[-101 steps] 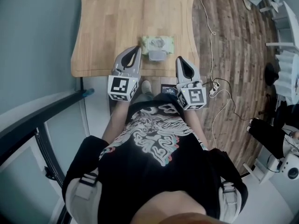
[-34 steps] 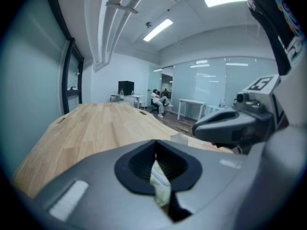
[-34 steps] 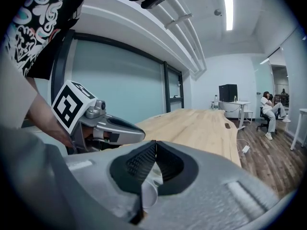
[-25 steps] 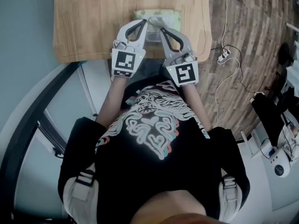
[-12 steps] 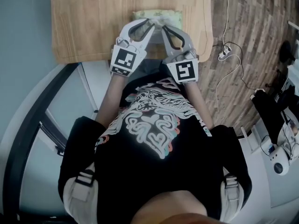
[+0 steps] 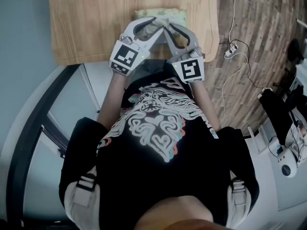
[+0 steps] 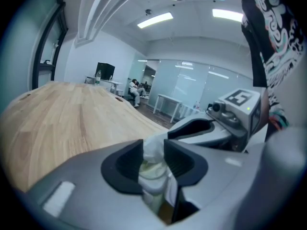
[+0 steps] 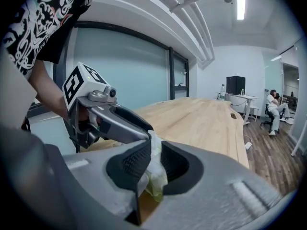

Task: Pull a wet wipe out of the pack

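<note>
The pale green wipe pack [image 6: 175, 14] lies near the front edge of the wooden table [image 6: 96, 23]. Both grippers meet over its opening, tips almost touching. A white wet wipe [image 7: 152, 148] sticks up from the pack between the jaws of my left gripper [image 7: 154, 152], [image 6: 158, 22]. Those jaws have just been opening and stand apart around the tuft. My right gripper [image 8: 157, 150], [image 6: 167, 27] has its pads close together on the same wipe [image 8: 155, 152]. The pack's green top [image 8: 153, 188] shows below them.
The table's front edge runs just under both grippers, against the person's body. A power strip with cables [image 6: 230, 48] lies on the plank floor at the right. Desks and a seated person [image 8: 273, 111] are far off across the room.
Both grippers have moved forward and down onto the pack, their tips drawing together over its opening. The left gripper has swung inward and its jaws have parted.
</note>
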The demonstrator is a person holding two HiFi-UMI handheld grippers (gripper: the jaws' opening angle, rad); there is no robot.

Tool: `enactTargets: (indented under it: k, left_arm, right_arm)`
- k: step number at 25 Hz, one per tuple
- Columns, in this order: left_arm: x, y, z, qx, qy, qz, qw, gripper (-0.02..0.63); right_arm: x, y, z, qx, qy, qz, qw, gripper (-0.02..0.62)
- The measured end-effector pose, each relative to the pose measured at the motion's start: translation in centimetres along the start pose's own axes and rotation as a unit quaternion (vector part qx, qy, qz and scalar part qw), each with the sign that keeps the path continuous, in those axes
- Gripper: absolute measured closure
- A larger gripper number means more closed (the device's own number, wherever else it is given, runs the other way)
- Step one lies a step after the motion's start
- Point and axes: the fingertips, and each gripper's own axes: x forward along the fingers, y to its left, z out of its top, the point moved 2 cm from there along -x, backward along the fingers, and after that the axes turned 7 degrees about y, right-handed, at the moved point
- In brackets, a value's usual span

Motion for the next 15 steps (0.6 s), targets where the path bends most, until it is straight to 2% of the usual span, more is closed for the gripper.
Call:
enactTargets:
  k: [3, 9, 15]
  left_arm:
    - [0.02, 0.01, 0.15, -0.006, 0.002, -0.012, 0.9999, 0.505]
    - [0.46, 0.73, 0.22, -0.008, 0.016, -0.005, 0.9998, 0.506]
    - [0.57, 0.75, 0.13, -0.006, 0.039, -0.013, 0.9991, 0.543]
  right_arm:
    - [0.09, 0.05, -0.21, -0.01, 0.005, 0.001, 1.0, 0.531]
    - [0.53, 0.08, -0.21, -0.021, 0.008, 0.008, 1.0, 0.529]
    - [0.88, 0.26, -0.05, -0.023, 0.003, 0.011, 1.0, 0.529]
